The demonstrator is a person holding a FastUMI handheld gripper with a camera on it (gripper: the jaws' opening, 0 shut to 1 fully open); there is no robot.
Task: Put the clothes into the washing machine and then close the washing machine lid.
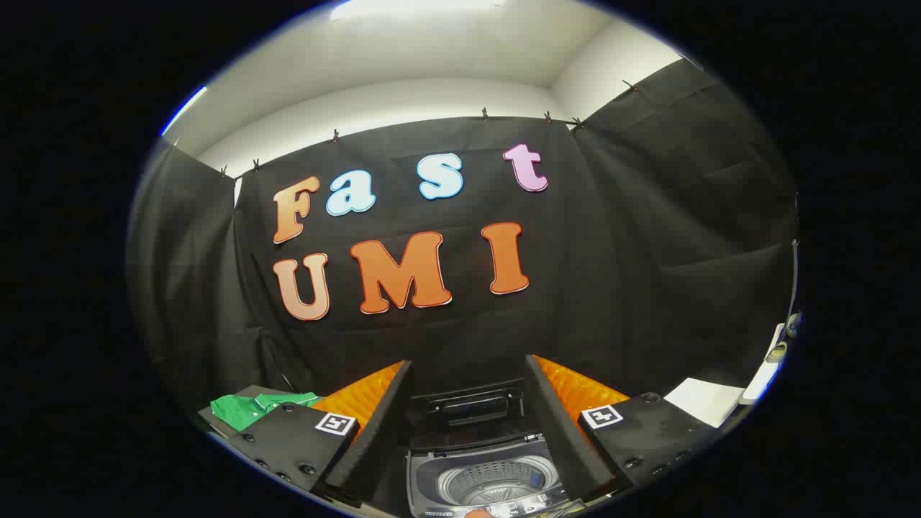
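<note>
My gripper is open, its two fingers spread wide with nothing between them. Below and between the fingers stands a small washing machine, seen from above, with its perforated drum showing. Its dark lid is raised upright at the back, just ahead of the fingers. A green garment lies on a dark surface to the left, beyond the left finger.
A white sheet lies on the surface to the right of the right finger. White items sit at the far right. Black cloth walls close the booth behind and on both sides.
</note>
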